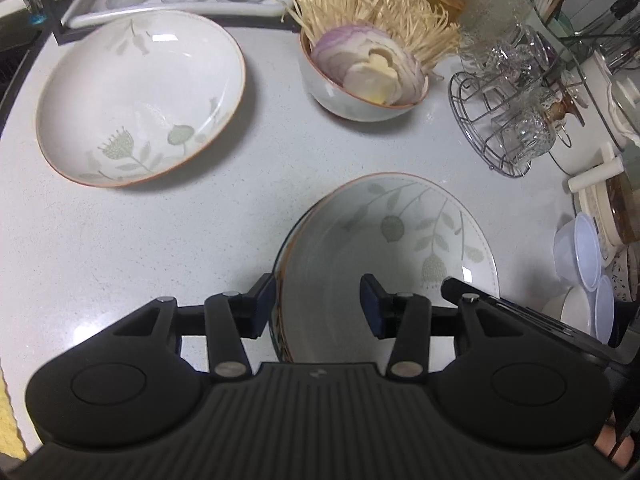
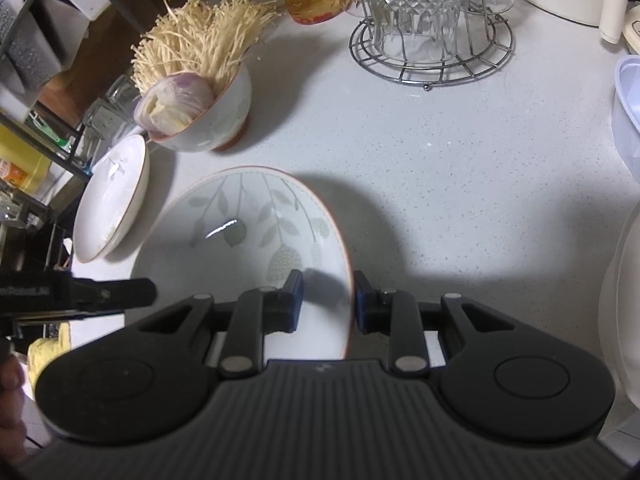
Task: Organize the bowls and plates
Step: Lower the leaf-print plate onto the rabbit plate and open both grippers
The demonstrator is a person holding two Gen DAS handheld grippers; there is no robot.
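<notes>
A wide bowl with a leaf pattern (image 1: pixel 400 240) (image 2: pixel 240 240) sits low in both views. My right gripper (image 2: pixel 328 300) is shut on its right rim, one finger inside and one outside. My left gripper (image 1: pixel 318 306) stands open astride the opposite rim: the outer finger (image 1: pixel 264 308) is against the edge, while the inner one hangs clear over the bowl's floor. Each gripper shows at the edge of the other's view. A second empty wide bowl (image 1: pixel 140 96) (image 2: pixel 112 200) rests to the left. Behind it is a small bowl (image 1: pixel 360 96) (image 2: pixel 212 120) holding onion and enoki mushrooms.
A wire rack of glass cups (image 1: pixel 500 120) (image 2: pixel 432 40) stands at the back right on the white counter (image 1: pixel 240 200). Plastic containers (image 1: pixel 584 252) (image 2: pixel 628 112) line the right edge. A drying tray with glasses (image 1: pixel 160 4) and a black shelf frame (image 2: pixel 40 80) close off the left.
</notes>
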